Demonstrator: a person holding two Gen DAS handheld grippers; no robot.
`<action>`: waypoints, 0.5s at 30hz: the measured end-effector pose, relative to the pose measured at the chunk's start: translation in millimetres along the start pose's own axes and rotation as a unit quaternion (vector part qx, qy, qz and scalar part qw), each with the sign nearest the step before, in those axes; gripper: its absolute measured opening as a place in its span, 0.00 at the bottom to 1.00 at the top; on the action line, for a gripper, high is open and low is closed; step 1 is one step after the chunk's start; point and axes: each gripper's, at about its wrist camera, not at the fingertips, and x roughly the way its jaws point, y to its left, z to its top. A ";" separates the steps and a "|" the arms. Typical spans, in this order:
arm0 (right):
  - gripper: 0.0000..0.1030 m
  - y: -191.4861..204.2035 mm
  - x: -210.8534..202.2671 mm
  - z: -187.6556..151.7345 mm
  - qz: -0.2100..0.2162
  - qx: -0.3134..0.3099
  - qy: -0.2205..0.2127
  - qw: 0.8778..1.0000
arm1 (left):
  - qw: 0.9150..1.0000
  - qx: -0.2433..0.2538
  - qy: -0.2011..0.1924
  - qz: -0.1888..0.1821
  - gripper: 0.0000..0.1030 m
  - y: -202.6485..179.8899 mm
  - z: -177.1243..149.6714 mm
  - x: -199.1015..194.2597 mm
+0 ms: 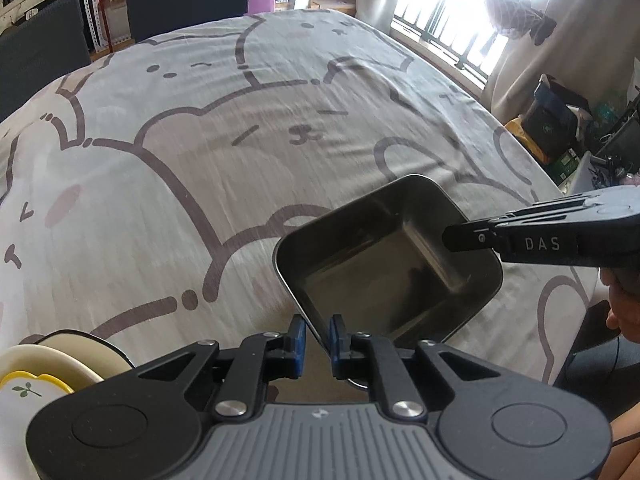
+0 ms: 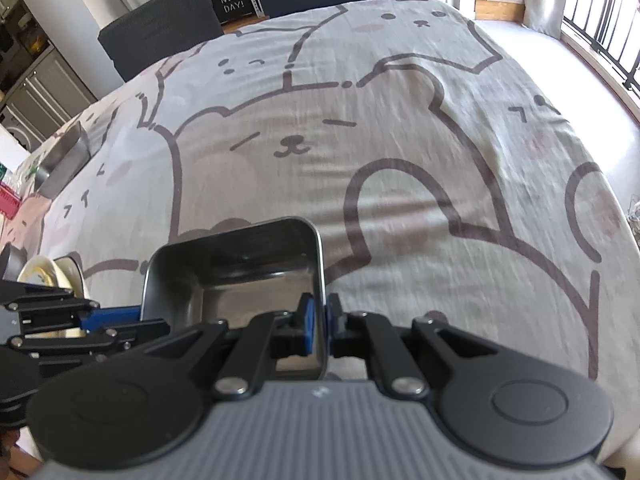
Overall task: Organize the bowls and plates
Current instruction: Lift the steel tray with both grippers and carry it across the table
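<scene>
A rectangular metal tray (image 1: 384,276) (image 2: 240,280) hangs tilted just above the cartoon-bear tablecloth (image 1: 200,152), held by both grippers. My left gripper (image 1: 318,340) has the tray's near rim between its blue pads (image 1: 338,340). Its jaws are easing open a little, and the rim still touches the pads. In the left wrist view my right gripper (image 1: 452,238) clamps the tray's right wall. In its own view the right gripper (image 2: 320,320) is shut on that thin wall. My left gripper (image 2: 132,320) bites the tray's left side there.
Cream bowls (image 1: 76,354) and a yellow-rimmed leaf plate (image 1: 28,388) are stacked at the near left, also seen as the bowl stack (image 2: 52,276). A second metal tray (image 2: 64,156) lies at the table's left edge. Dark chairs (image 2: 160,20) stand behind the table. A hand (image 1: 620,304) holds the right gripper.
</scene>
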 end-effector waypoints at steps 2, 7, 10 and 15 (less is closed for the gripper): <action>0.09 1.1 1.6 0.1 -0.003 -0.003 0.004 1.000 | 1.000 0.003 0.003 0.001 0.12 -1.0 -0.3 2.5; 0.10 1.3 5.6 0.3 -0.006 -0.008 0.012 1.000 | 1.000 0.005 0.003 -0.003 0.13 -1.4 1.1 3.6; 0.10 -0.6 8.7 1.0 -0.008 -0.007 0.017 1.000 | 1.000 0.002 0.004 -0.009 0.13 -1.6 1.6 3.3; 0.09 -3.4 13.8 3.0 -0.006 -0.013 0.019 1.000 | 1.000 -0.002 0.004 -0.015 0.13 0.2 2.1 3.2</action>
